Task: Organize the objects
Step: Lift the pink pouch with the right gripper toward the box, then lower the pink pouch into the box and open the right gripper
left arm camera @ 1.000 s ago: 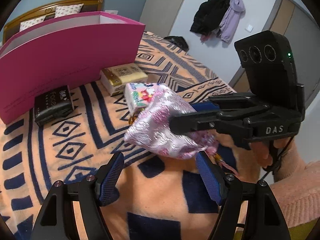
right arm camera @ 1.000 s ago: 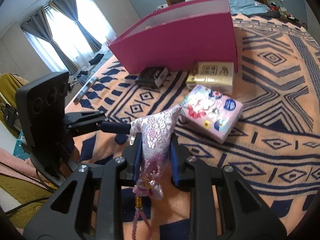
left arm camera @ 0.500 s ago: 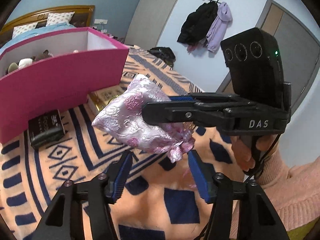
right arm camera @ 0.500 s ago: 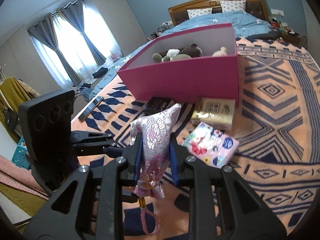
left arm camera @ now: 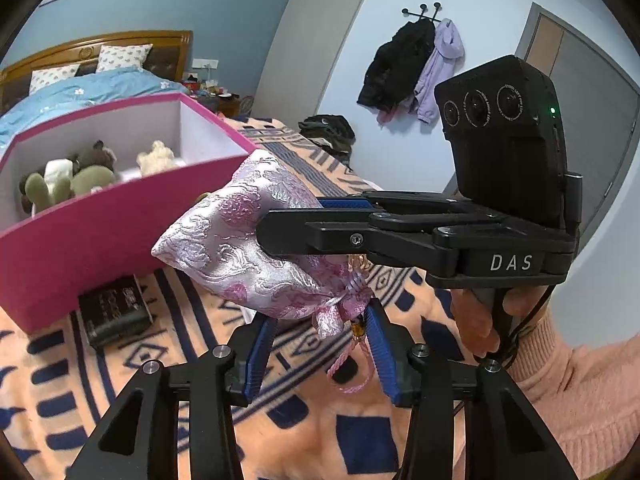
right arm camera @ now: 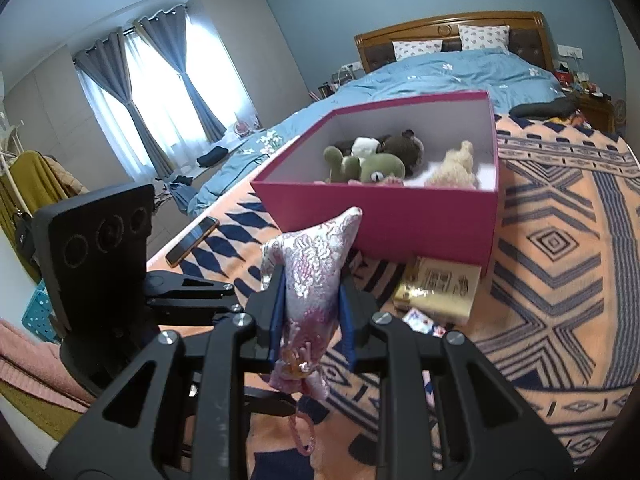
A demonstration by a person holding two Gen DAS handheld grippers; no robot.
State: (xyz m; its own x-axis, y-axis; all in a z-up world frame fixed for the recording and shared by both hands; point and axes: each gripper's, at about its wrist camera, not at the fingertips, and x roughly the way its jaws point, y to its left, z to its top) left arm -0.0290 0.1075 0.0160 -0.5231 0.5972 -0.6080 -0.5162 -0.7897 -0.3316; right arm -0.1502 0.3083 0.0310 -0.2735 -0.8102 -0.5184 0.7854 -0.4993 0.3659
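Behind the pouch [right arm camera: 312, 276], half-hidden tissue pack [right arm camera: 422, 322]

The open box [right arm camera: 384, 216] stands on the patterned blanket [right arm camera: 560, 280], with stuffed toys [right arm camera: 372, 160] inside it. Just before its front wall lie a dark packet [left arm camera: 114, 310] to the left and a tissue pack [right arm camera: 438, 288] to the right. A phone [right arm camera: 192, 240] lies left of the box. Behind the box the bed runs back to pillows [right arm camera: 448, 42] against the headboard [right arm camera: 448, 24]. A brocade pouch [right arm camera: 310, 276] hangs above the blanket, before the box.
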